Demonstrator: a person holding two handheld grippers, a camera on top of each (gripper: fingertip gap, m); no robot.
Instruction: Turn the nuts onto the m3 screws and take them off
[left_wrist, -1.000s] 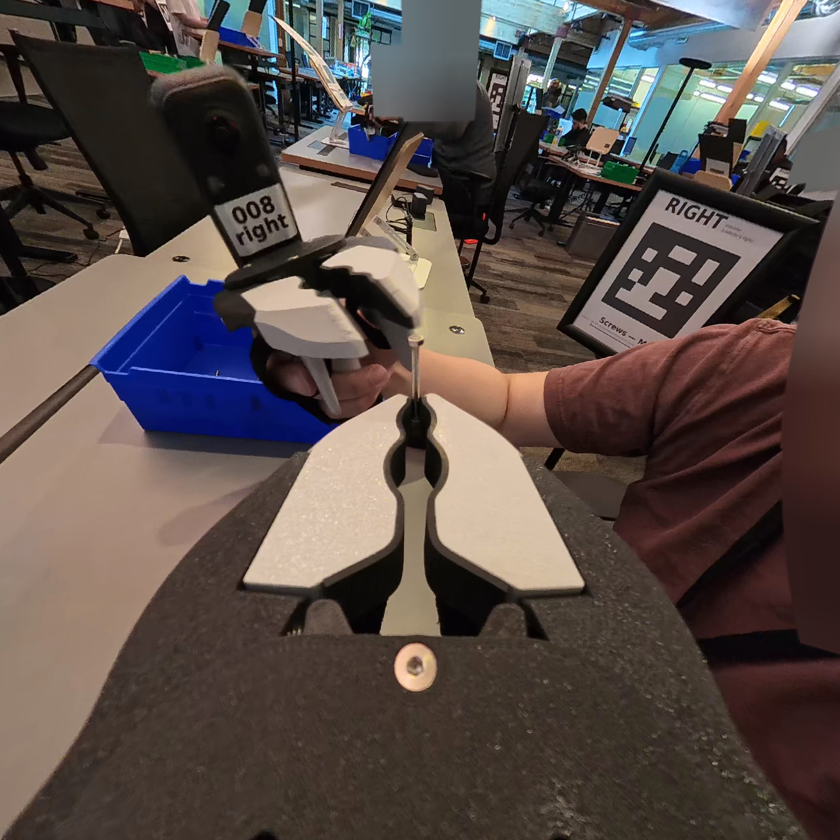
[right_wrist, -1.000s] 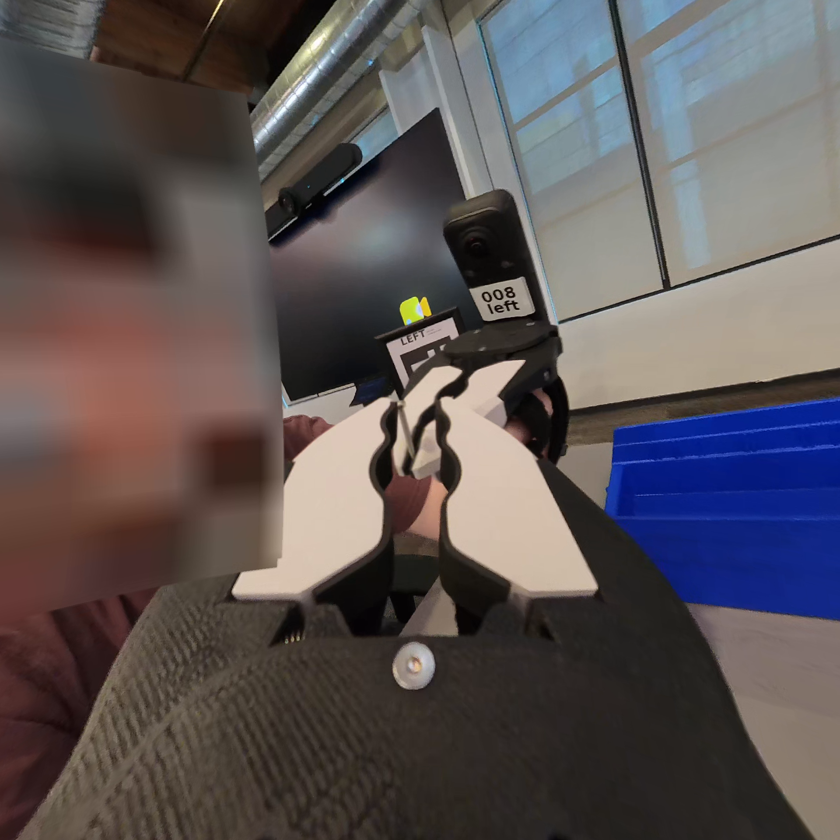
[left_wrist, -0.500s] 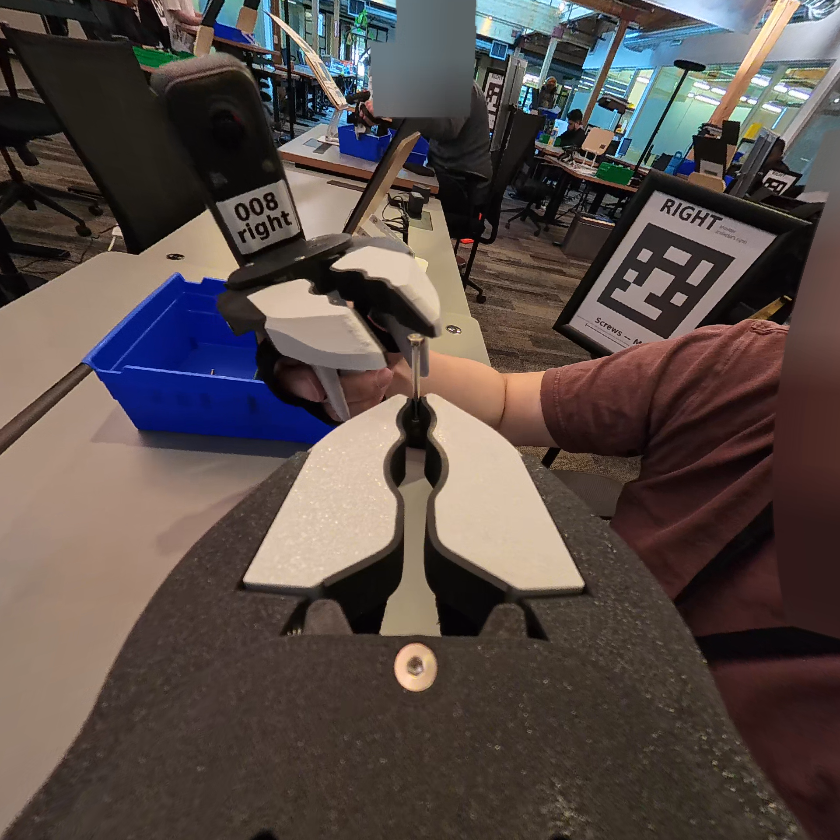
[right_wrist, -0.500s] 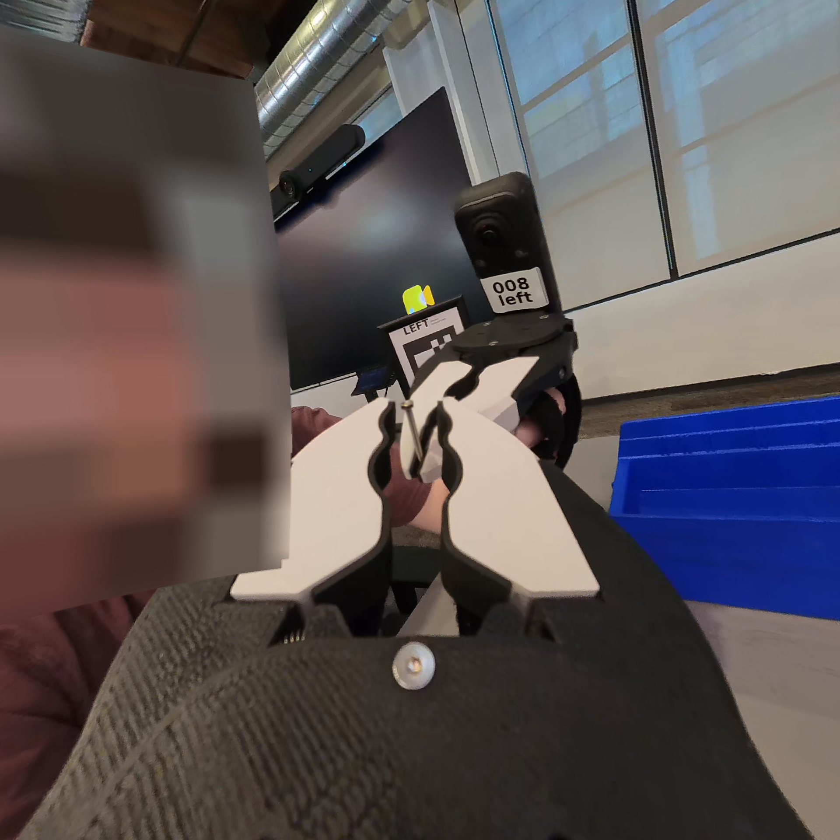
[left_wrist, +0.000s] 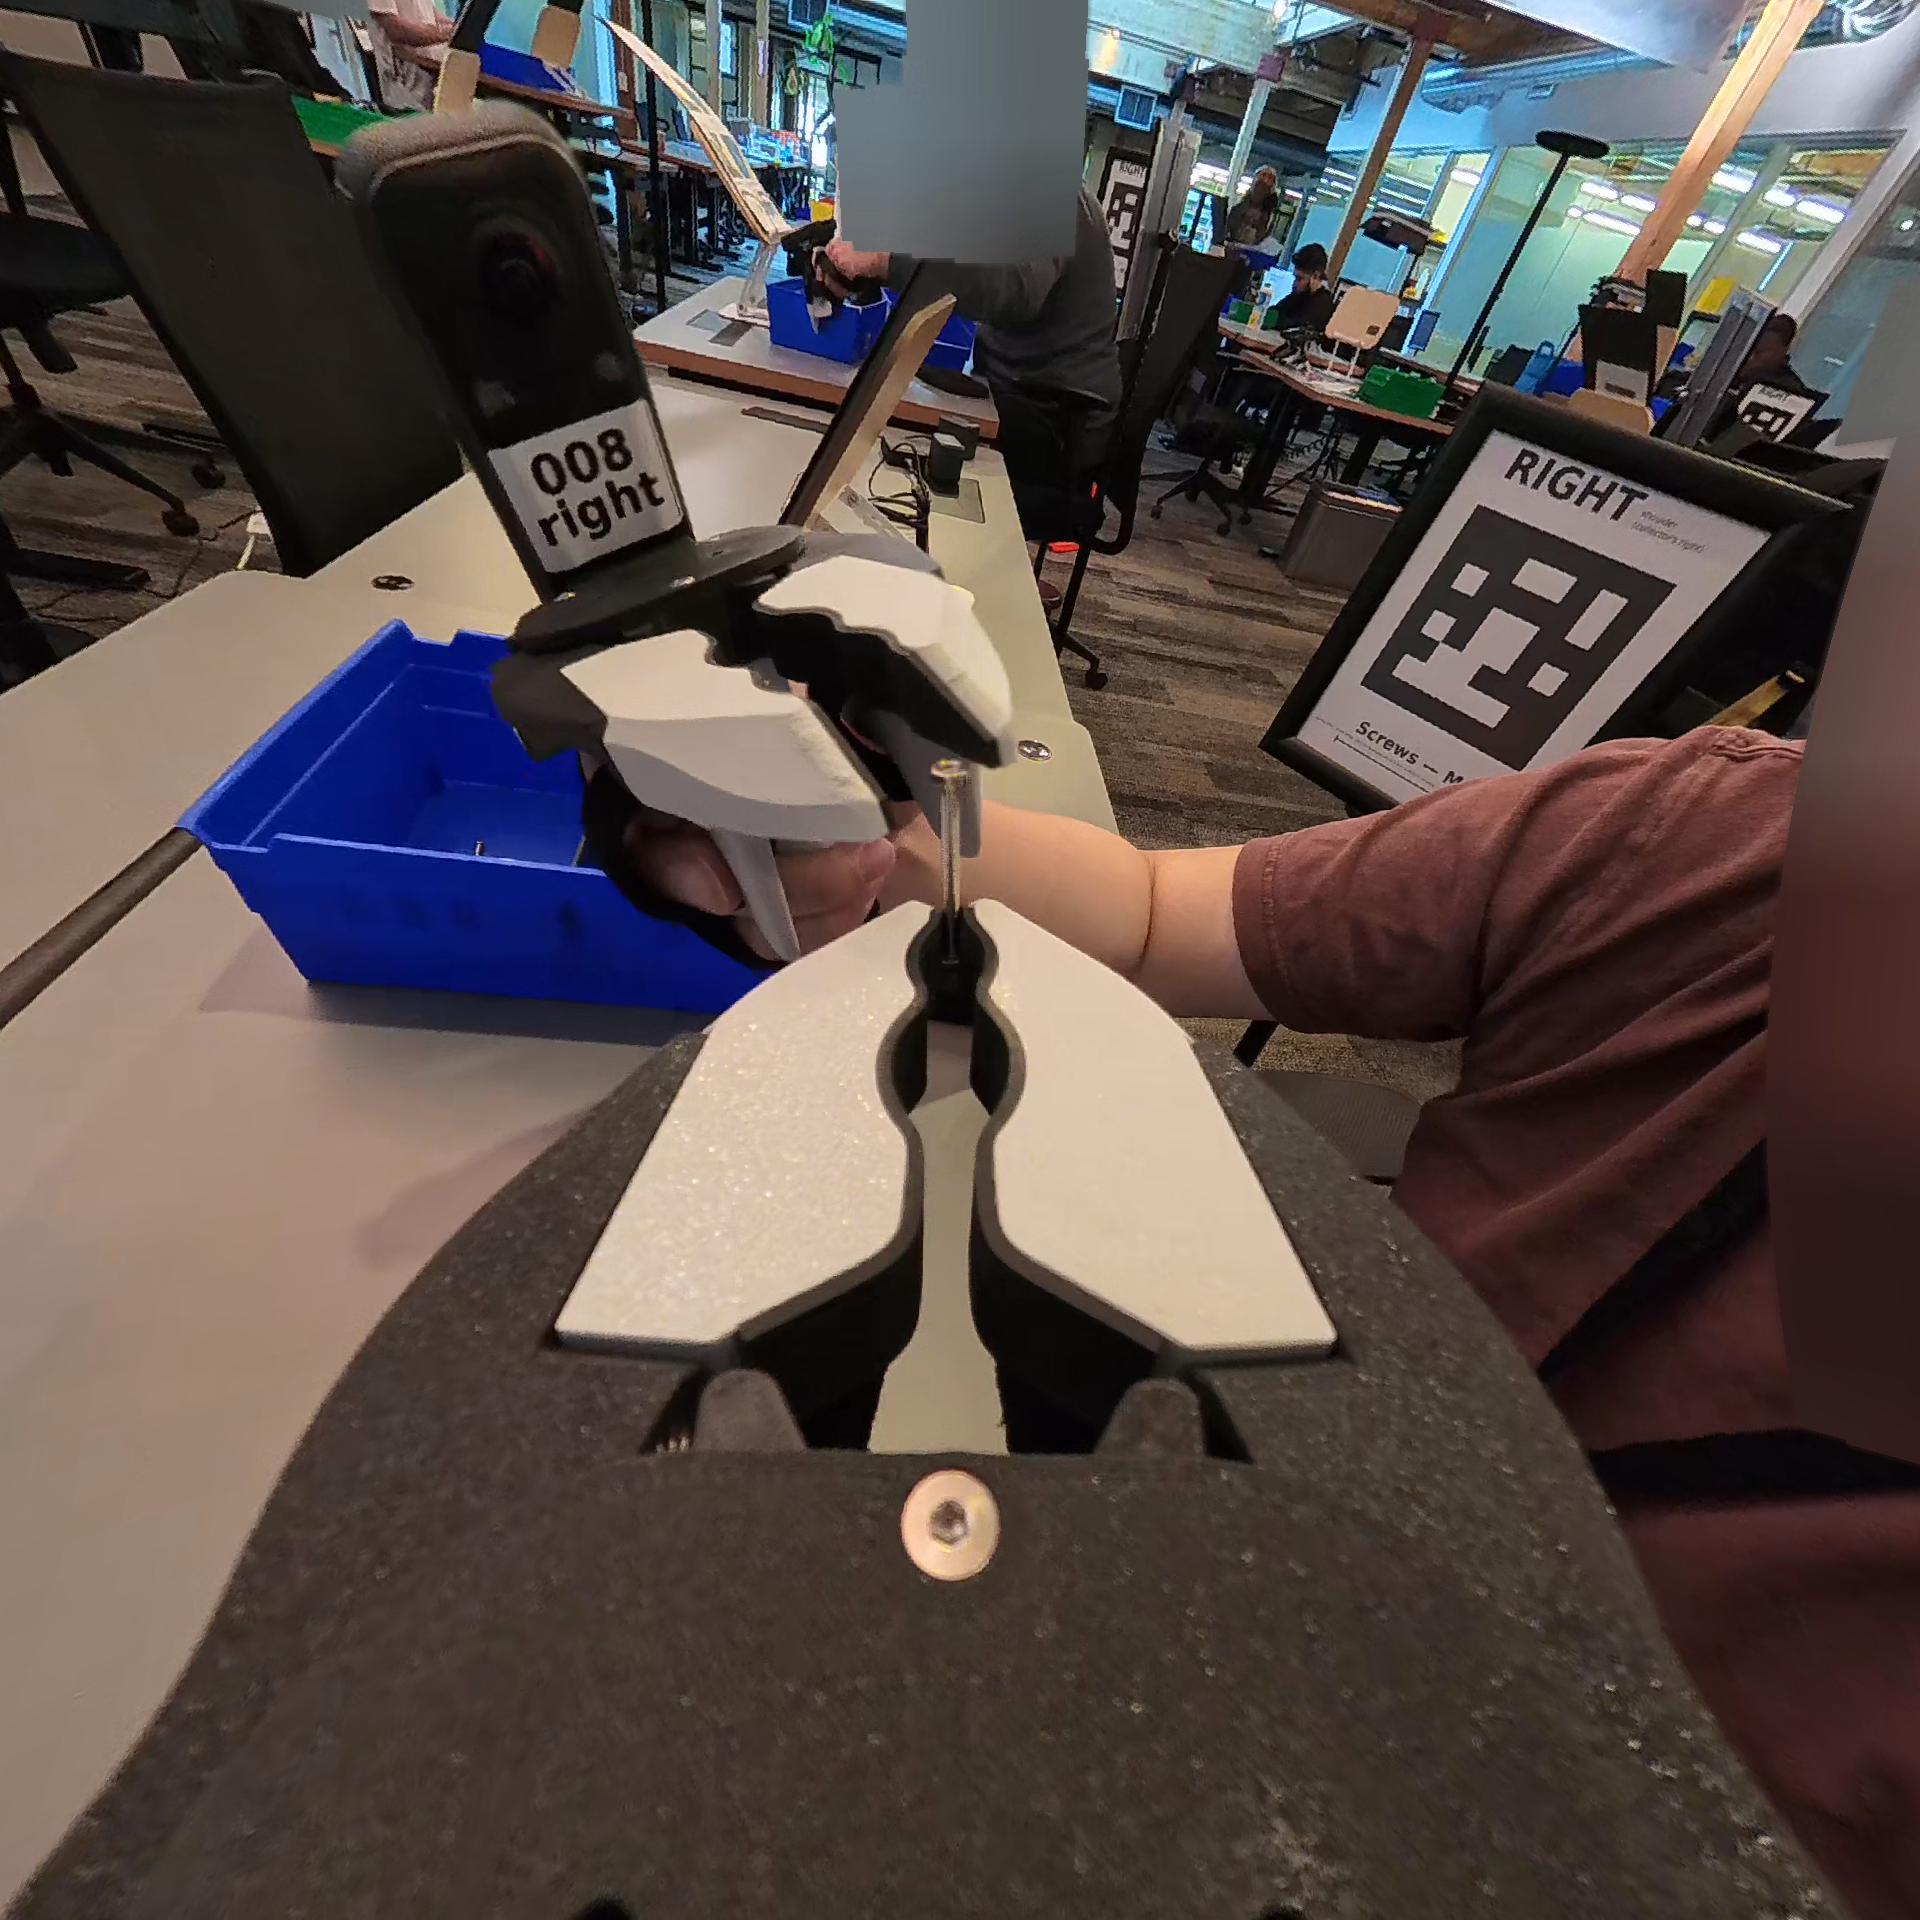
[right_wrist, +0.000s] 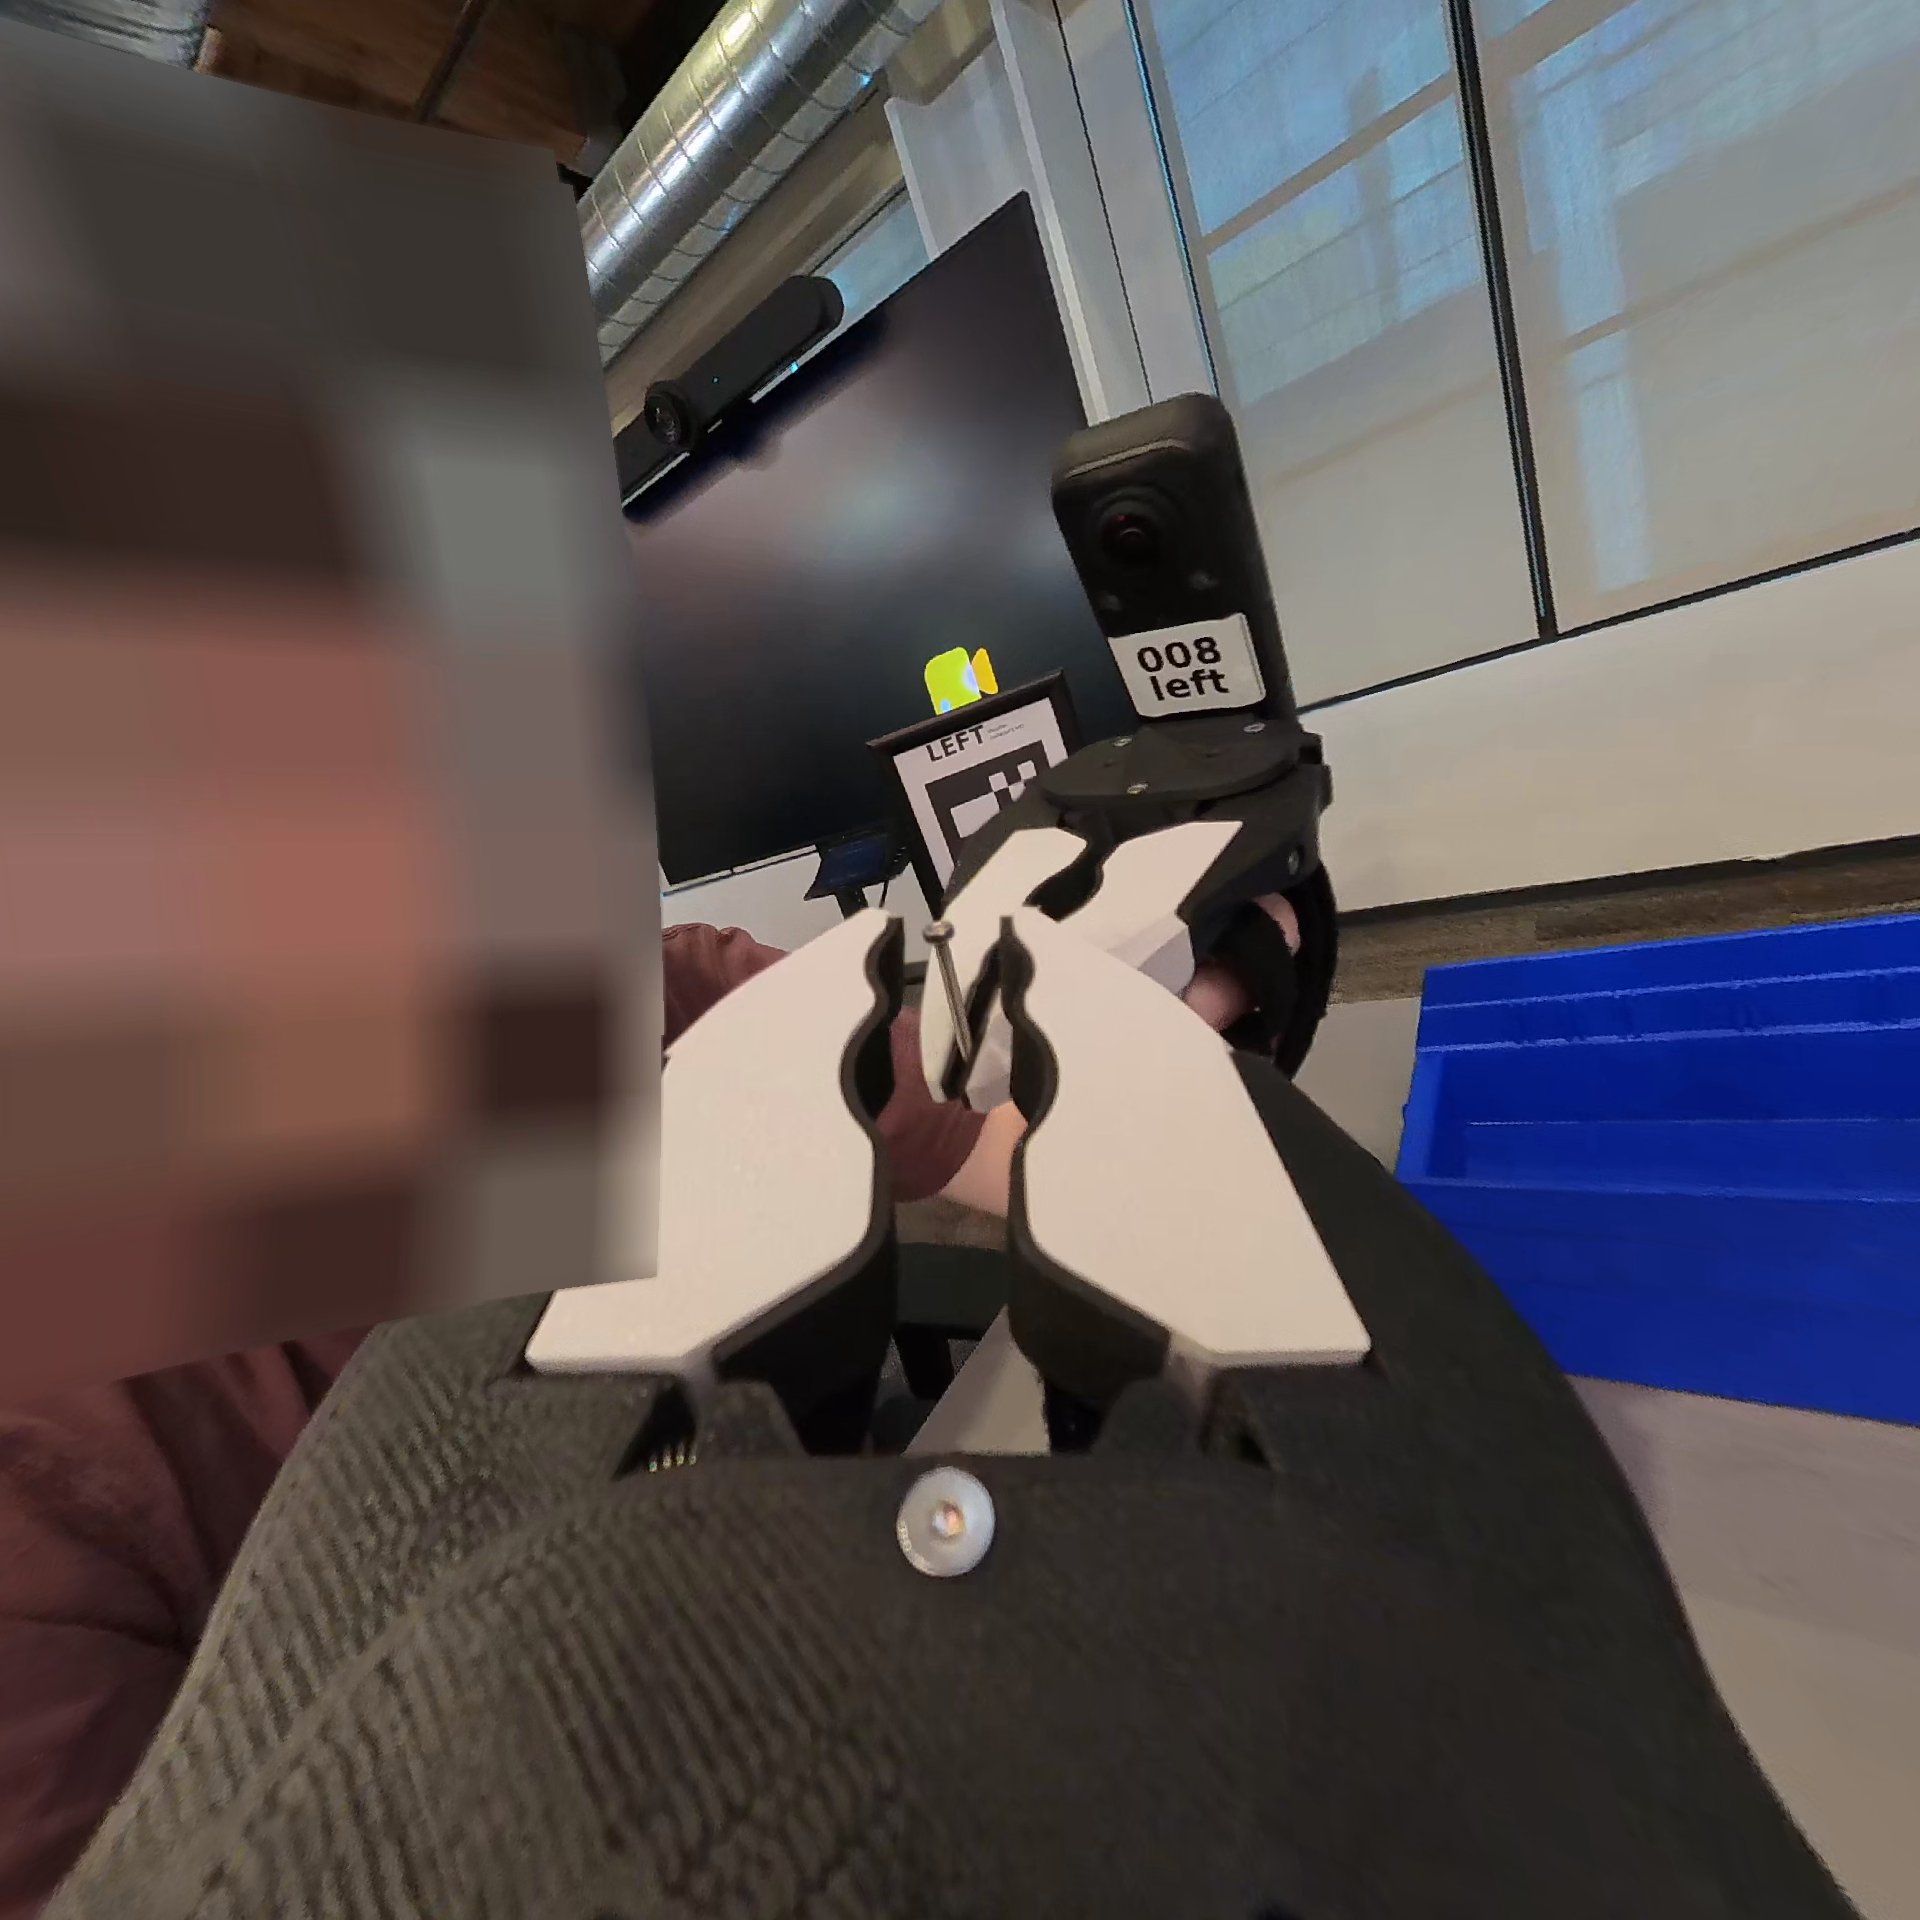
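A thin metal screw (left_wrist: 950, 852) stands upright, head on top. My left gripper (left_wrist: 951, 920) is shut on its lower end; I cannot make out a nut in the dark notch at the tips. My right gripper (left_wrist: 935, 784) comes in from behind and to the left, with its tips on either side of the screw head. In the right wrist view the right gripper (right_wrist: 948, 940) is open with a narrow gap. The screw (right_wrist: 954, 997) hangs in that gap and touches neither finger. The left gripper (right_wrist: 971, 1081) holds its far end.
A blue bin (left_wrist: 416, 810) sits on the grey table (left_wrist: 208, 1195) behind the right gripper; it also shows in the right wrist view (right_wrist: 1662, 1143). A framed marker sign (left_wrist: 1527, 623) stands to the right. The person's arm in a maroon sleeve (left_wrist: 1507, 883) crosses behind the screw. Less than 4 cm separates the two grippers' tips.
The right gripper has shifted slightly, so the screw head now sits more centred between its tips. Its opening looks unchanged. The left gripper keeps its hold on the screw.
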